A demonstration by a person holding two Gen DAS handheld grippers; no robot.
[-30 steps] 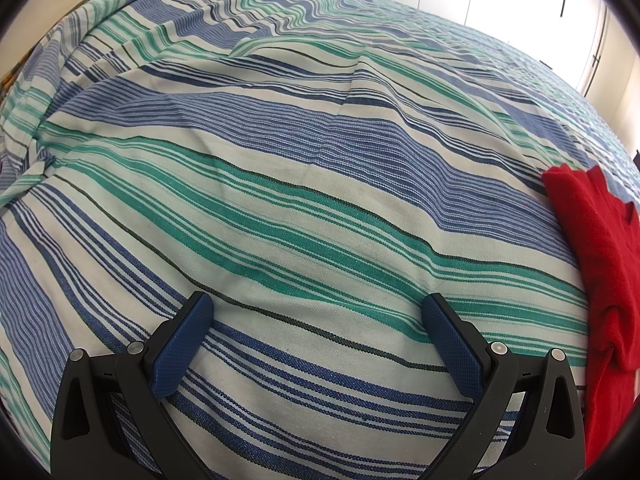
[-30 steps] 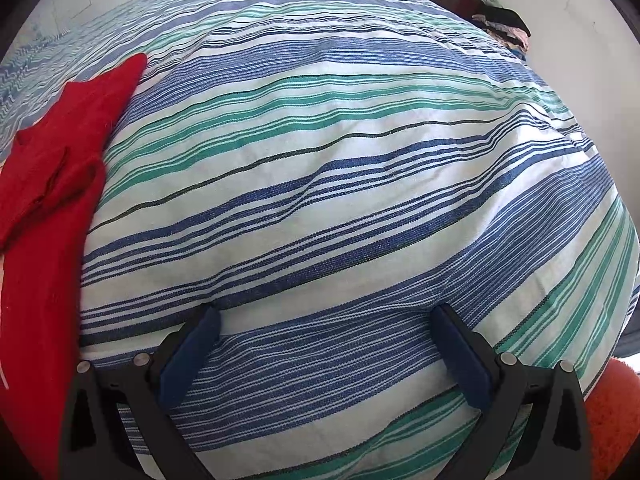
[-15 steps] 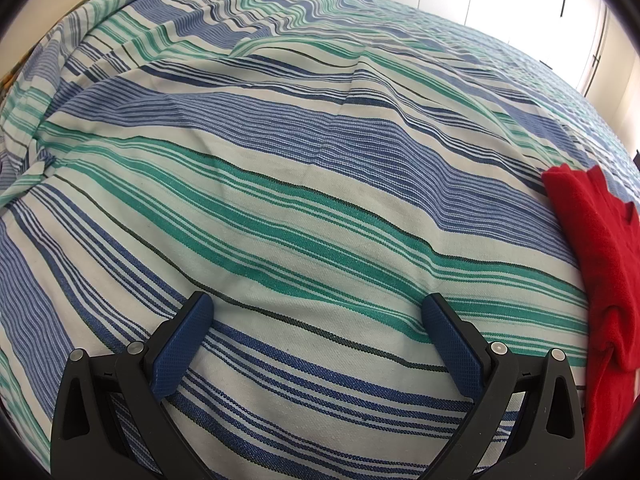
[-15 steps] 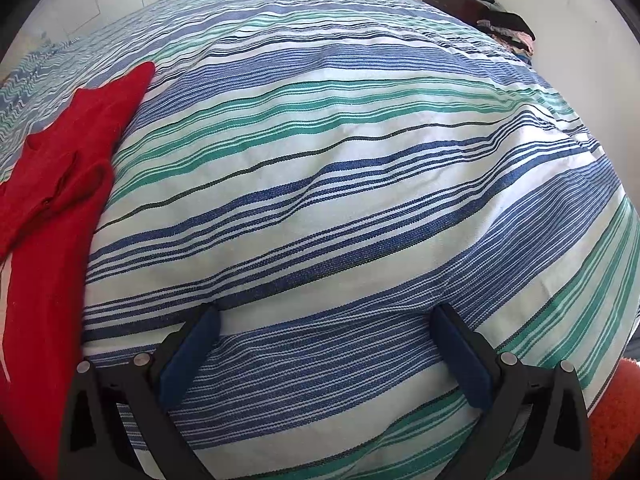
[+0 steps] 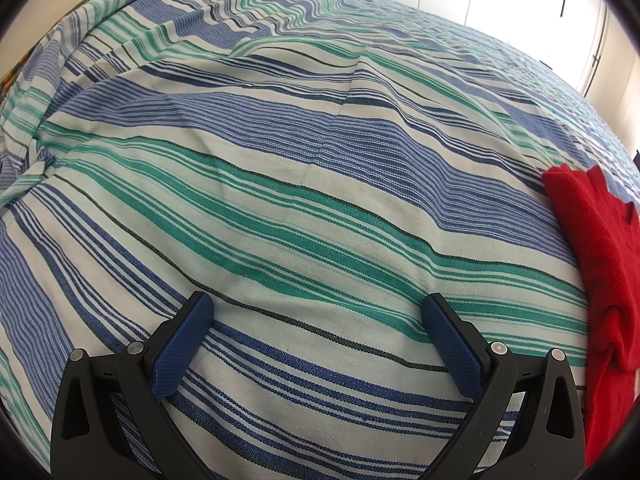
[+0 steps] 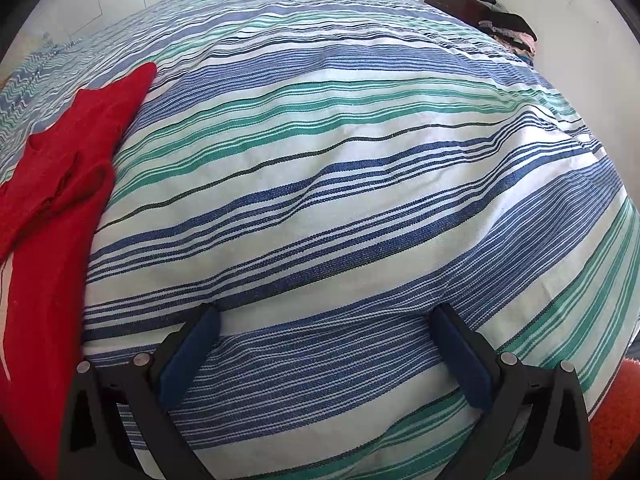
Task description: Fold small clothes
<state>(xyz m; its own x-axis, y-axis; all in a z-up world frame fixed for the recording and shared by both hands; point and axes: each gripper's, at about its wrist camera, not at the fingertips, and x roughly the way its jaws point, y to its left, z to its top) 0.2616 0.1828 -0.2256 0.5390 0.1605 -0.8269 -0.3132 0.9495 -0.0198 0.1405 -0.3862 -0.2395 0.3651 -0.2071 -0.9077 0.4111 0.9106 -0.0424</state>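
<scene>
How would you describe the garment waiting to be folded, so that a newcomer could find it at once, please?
Start from the bed's striped bedspread, blue, green and white. The red garment lies rumpled on it, between the two open grippers: right of the left gripper, left of the right gripper. It is the only plain red item there.

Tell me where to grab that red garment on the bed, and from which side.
Take the red garment at its far pointed corner, which lies flat and single-layered on the striped bedspread. The bunched fold nearer the middle would likely drag extra layers. It lies between both open tongs, so bring the right tongs in from its right edge, low over the bedspread; the left tongs could mirror that.
</scene>
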